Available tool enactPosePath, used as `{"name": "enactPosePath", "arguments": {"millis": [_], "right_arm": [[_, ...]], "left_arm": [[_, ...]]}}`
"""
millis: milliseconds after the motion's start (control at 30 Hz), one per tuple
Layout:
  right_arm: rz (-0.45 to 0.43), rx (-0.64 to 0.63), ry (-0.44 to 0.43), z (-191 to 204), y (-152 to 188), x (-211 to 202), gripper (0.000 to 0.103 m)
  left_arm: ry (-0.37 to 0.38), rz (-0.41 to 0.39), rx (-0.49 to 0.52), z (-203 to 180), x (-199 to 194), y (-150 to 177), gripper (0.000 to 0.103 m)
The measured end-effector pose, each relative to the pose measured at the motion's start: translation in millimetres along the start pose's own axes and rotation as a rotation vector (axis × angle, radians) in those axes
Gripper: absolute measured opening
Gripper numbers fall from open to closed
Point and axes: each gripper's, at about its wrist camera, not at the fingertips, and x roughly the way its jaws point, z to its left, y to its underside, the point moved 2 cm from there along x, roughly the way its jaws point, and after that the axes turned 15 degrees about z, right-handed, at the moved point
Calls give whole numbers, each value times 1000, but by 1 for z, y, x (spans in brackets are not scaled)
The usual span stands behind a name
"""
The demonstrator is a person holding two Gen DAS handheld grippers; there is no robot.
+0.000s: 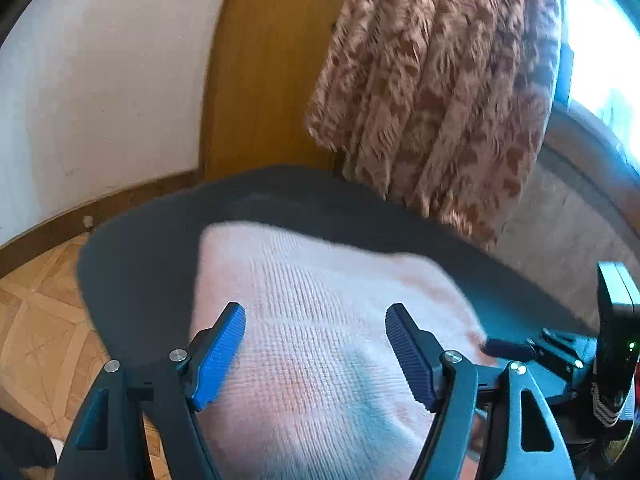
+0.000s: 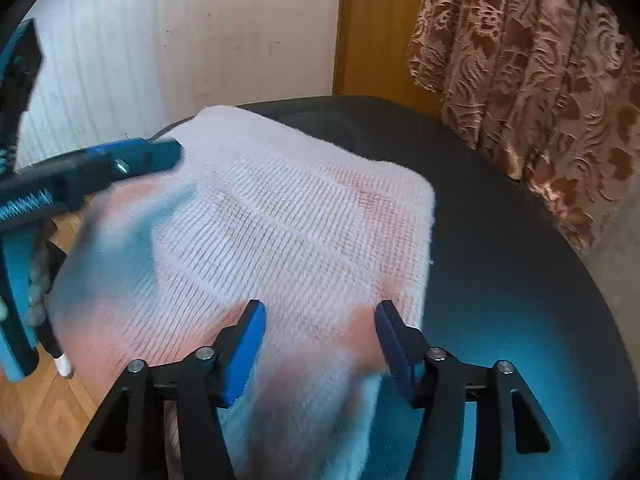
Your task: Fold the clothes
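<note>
Right now a pale pink ribbed knit garment (image 2: 288,232) lies folded on a dark round table (image 2: 520,280), its near part running under and between both sets of blue-padded fingers. Seen from its own camera, the right gripper (image 2: 320,344) has its jaws spread wide over the knit, gripping nothing. Likewise the left gripper (image 1: 316,352) stands wide open above the cloth, pads apart. Behind the table hang a patterned brown curtain (image 2: 540,80) and a pale wall (image 1: 100,80); parquet floor (image 1: 36,312) shows below.
</note>
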Motion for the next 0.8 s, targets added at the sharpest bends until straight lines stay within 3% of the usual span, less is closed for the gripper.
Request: {"name": "enactPosePath", "arguments": {"millis": [100,233,333,433,533,600,800], "right_arm": [[-73,145,-66,-22,22,-39,72],[-116,307,-175,-33,94,-82,84],[-123,398,-196,-38,161,-111,93],[-98,571,-124,-60,243,-145,98],[-43,748,-82,-87,326,-173,92],[-69,876,-81,-103,393,-200,68],[-227,1187,118,-117,577,-300,64]], "left_arm": [[2,-17,-32,-2,-32,6,79],[73,116,-50,-27,-43,55,80],[103,165,39,-74,-55,103,80],[158,213,177,-134,-70,152,80],[202,266,323,-189,-78,192,79],[237,317,401,-224,-81,219,79],[275,427,619,-310,-87,283,78]]}}
